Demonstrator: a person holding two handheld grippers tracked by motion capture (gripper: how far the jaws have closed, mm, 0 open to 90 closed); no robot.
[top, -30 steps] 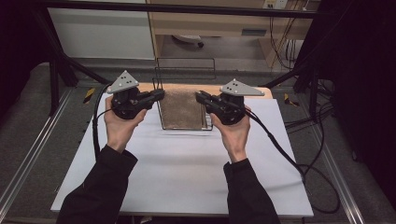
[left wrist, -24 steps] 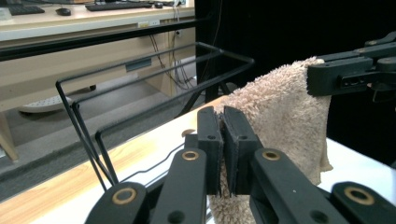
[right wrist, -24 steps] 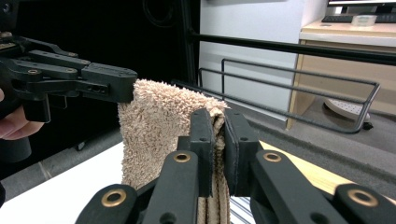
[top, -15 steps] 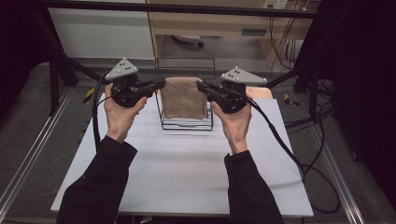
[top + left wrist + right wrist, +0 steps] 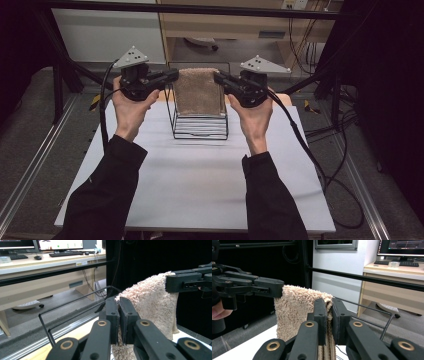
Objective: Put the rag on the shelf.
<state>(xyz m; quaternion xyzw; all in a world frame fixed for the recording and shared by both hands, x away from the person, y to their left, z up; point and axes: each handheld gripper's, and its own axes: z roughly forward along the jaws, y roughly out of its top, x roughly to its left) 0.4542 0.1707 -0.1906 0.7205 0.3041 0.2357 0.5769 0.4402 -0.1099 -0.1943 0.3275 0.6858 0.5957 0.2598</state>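
Beige terry towel (image 5: 198,91) hangs folded, stretched between both hand-held grippers, directly above the black wire rack (image 5: 200,127). Landmark for all positions: the wire rack, which stands on the white desk (image 5: 200,185) toward its far edge.

Left hand-held gripper (image 5: 172,76): at the upper left of the rack, pointing inward across it. Jaws clamped on the towel's left top corner. In the left gripper view, the left hand-held gripper (image 5: 119,315) has its two pads pressed together with the pile of the towel (image 5: 150,307) pinched between them; the cloth drapes down behind and below the jaws. A thin rod of the wire rack (image 5: 75,303) runs just beside the towel there.

Right hand-held gripper (image 5: 218,77): at the upper right of the rack, pointing inward, facing the left one. Jaws clamped on the towel's right top corner. In the right gripper view, the right hand-held gripper (image 5: 329,315) pinches the folded edge of the towel (image 5: 294,307); layers of cloth show between the pads.

Towel's lower edge reaches down among the upper wires of the rack; whether it touches them cannot be told. Rack base rests flat on the desk. Both forearms, in dark sleeves, come in from the near side of the desk, one on each side of the rack.
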